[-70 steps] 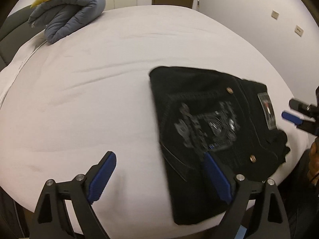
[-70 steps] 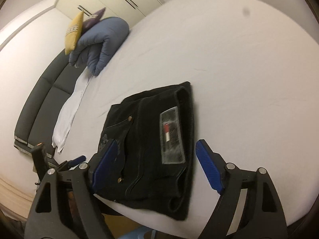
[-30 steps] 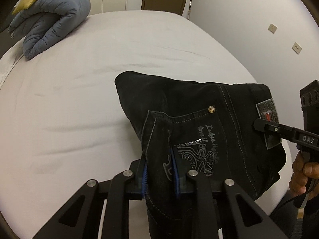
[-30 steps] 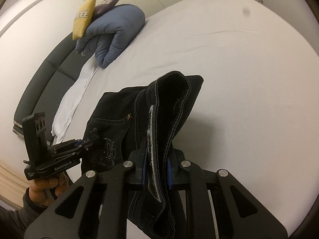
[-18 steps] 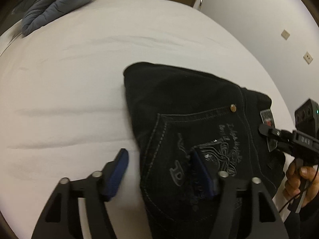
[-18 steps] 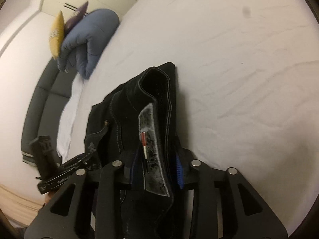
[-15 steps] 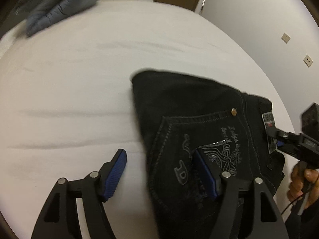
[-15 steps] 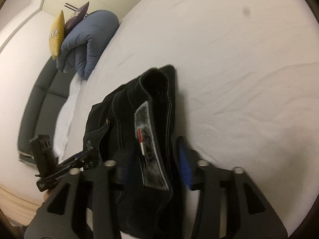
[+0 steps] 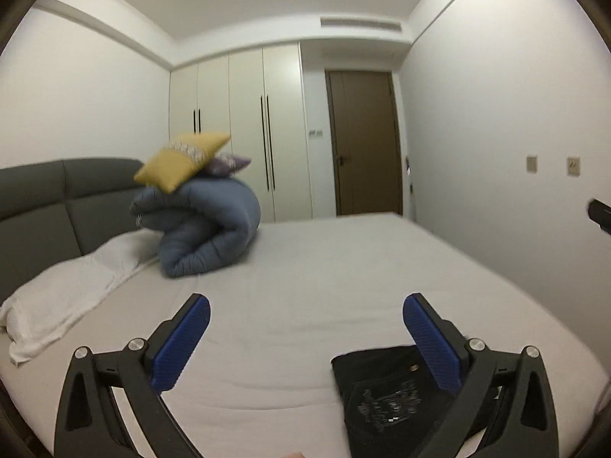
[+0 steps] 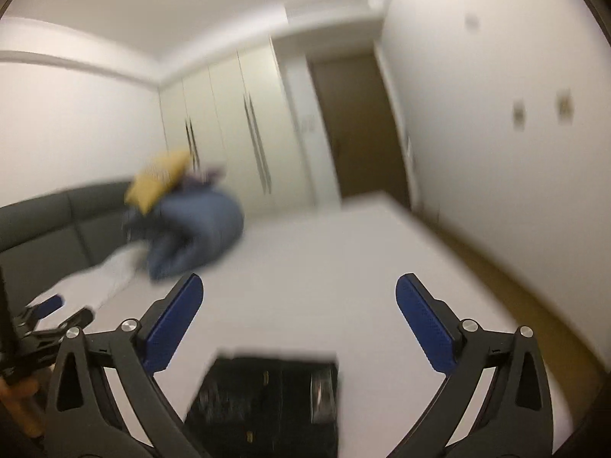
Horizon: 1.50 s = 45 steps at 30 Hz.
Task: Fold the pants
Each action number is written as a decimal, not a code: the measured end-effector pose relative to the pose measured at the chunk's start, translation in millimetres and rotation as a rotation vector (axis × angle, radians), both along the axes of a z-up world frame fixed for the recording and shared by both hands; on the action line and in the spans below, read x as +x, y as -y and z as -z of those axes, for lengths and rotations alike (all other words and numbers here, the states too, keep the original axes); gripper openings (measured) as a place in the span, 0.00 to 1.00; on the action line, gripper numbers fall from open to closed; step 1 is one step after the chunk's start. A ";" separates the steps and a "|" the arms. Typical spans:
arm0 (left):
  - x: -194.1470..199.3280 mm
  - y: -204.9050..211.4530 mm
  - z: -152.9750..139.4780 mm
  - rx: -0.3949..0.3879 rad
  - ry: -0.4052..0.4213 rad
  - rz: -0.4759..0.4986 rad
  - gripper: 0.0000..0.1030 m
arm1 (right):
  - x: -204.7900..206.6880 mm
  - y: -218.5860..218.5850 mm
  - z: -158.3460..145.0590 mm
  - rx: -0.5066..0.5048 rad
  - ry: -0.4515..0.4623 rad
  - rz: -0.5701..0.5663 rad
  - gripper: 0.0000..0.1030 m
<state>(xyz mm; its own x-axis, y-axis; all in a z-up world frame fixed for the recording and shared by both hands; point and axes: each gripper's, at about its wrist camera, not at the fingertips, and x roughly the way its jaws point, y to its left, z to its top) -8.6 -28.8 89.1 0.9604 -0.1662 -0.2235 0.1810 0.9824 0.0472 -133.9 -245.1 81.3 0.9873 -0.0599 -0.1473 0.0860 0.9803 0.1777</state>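
Both hand-held grippers raised above the bed [image 9: 343, 267], jaws just opened wide and nothing between them: left hand-held gripper [image 9: 305, 337] and right hand-held gripper [image 10: 299, 322] pointing near level toward the wardrobe [image 9: 244, 129] and door [image 9: 362, 141]. Black pants [image 9: 385, 393] lying free as a compact dark rectangle near the bed's front edge, below and apart from the blue pads [image 9: 179, 343], back pocket print facing up. Seemingly folded and released, though blur in the right wrist view hides the edges; little left beyond perhaps a final squaring.
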 end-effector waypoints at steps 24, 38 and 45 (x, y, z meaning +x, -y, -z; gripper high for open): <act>-45.4 16.3 15.4 0.015 -0.480 -0.102 1.00 | -88.3 -101.7 -50.1 -0.088 -0.398 0.039 1.00; -33.1 23.8 46.6 0.009 -0.569 -0.069 1.00 | -48.0 -74.6 19.3 -0.043 -0.560 0.091 1.00; -34.1 21.2 46.2 0.012 -0.562 -0.073 1.00 | -37.4 -76.4 14.1 -0.055 -0.565 0.069 1.00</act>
